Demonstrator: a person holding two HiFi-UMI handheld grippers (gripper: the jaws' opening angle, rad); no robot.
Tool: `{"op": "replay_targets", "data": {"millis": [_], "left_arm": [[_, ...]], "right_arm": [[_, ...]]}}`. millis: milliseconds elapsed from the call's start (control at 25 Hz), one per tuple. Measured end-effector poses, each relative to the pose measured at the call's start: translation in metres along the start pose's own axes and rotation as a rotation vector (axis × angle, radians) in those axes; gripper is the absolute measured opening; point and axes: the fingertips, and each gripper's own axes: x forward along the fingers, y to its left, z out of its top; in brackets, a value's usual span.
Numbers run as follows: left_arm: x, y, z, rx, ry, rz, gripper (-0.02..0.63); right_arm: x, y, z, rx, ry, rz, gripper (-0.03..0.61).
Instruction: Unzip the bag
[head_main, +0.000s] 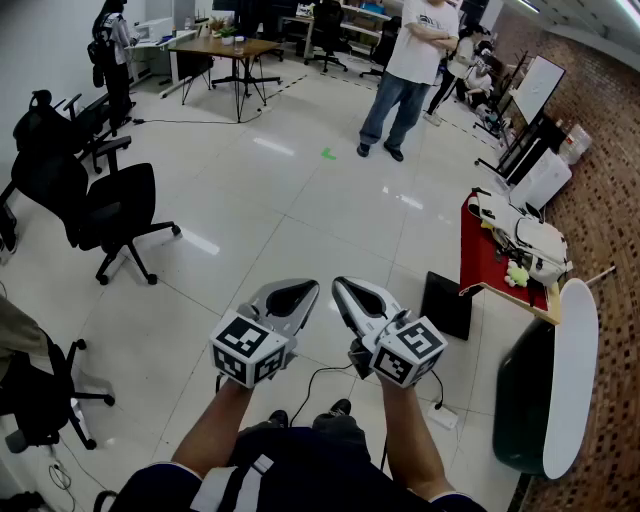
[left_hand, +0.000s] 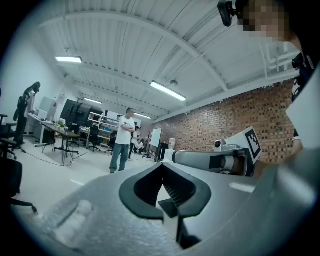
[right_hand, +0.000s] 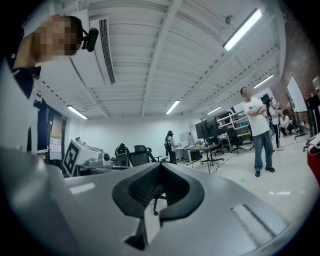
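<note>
Bag (head_main: 525, 238): most likely the white-and-grey backpack lying on the red table (head_main: 480, 258) at the right edge of the head view, well apart from both grippers. A second, dark pack (head_main: 40, 118) sits on an office chair (head_main: 70, 130) in the upper left, so I can't be sure which one is meant.

Progress: nothing done yet, as far as I can judge. Neither gripper is near a bag, and the zip is too small to make out as open or closed. Still to do: walk over, find the zip pull, steady the bag w/ one gripper and draw the pull along w/ the other.

Left gripper (head_main: 292, 297) and right gripper (head_main: 360, 298) are side by side at lower centre of the head view, held level over bare floor (head_main: 300, 200). Both have their jaws closed together w/ nothing between them, and each gripper's own view shows the same.

Containers: the white bag's contents are hidden. A small yellow-green soft toy (head_main: 517, 275) lies just beside it on the table, outside the bag.
</note>
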Motion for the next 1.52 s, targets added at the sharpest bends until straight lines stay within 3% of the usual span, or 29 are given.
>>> {"op": "replay_targets", "data": {"millis": [400, 640, 1040, 1280, 1520], "left_arm": [[0.115, -0.065, -0.034, 0.019, 0.092, -0.187, -0.002], [0.194, -0.122, -0.063, 0.069, 0.186, -0.309, -0.002], [0.313, -0.22, -0.077, 0.137, 0.244, -0.485, -0.001], [0.372, -0.244, -0.083, 0.122, 0.269, -0.541, 0.0], [0.433, -0.235, -0.088, 0.109, 0.276, -0.615, 0.0]], "right_arm": [[-0.092, -0.109, -0.009, 0.053, -0.017, -0.214, 0.006], [-0.174, -0.185, -0.017, 0.121, -0.067, -0.347, 0.006], [-0.292, -0.285, -0.015, 0.164, -0.102, -0.51, 0.006], [-0.337, -0.337, -0.014, 0.155, -0.095, -0.613, 0.006], [-0.346, -0.393, -0.015, 0.16, -0.079, -0.71, 0.006]]}}
